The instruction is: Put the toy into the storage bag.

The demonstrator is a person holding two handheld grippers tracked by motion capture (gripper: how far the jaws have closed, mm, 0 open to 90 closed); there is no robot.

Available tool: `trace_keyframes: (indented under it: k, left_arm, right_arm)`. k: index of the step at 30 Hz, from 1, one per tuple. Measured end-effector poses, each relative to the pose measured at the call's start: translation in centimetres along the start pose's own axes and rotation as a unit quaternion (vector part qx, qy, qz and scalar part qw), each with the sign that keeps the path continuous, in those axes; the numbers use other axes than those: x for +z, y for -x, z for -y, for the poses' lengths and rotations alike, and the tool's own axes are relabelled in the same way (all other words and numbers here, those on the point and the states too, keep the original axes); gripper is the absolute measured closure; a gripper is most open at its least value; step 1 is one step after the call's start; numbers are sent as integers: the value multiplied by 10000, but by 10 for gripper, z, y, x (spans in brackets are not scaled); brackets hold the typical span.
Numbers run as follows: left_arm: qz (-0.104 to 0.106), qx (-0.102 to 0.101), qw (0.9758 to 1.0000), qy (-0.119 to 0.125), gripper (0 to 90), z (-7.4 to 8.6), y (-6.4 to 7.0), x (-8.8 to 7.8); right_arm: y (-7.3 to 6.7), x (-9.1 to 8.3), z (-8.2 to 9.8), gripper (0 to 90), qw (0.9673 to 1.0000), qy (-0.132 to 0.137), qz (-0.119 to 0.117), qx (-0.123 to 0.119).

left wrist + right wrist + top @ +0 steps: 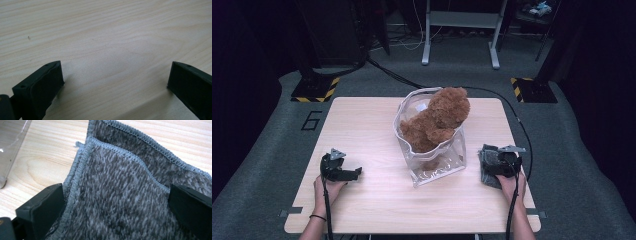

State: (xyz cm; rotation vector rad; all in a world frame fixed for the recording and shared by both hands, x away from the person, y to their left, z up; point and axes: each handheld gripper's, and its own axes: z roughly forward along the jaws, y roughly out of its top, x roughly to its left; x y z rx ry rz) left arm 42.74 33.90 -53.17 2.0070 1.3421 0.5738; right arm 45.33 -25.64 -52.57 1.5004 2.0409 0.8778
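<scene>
A brown teddy bear (437, 120) sits in a clear plastic bag (439, 165) that stands open at the middle of the wooden table (362, 120). The bear's head sticks out over the bag's rim. My left gripper (354, 173) rests low at the table's front left. In the left gripper view its jaws (115, 72) stand wide open over bare wood with nothing between them. My right gripper (488, 162) is at the front right, over a folded grey knitted cloth (487, 177). The cloth (120, 170) lies between its widely parted jaws (115, 195), and the pads do not press on it.
A corner of the clear bag (10, 150) shows left of the cloth in the right gripper view. Beyond the table are a grey floor, black cables (387, 72), a metal frame's legs (462, 45) and yellow-black striped base plates (314, 90).
</scene>
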Motion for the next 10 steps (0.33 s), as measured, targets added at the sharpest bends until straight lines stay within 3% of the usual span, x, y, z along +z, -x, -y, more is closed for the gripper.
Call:
trace_keyframes:
  k: [10]
  left_arm:
    - [-41,-79,10000,38,0,0,1,1]
  right_arm:
    - [0,0,1,3,10000,11,-3,2]
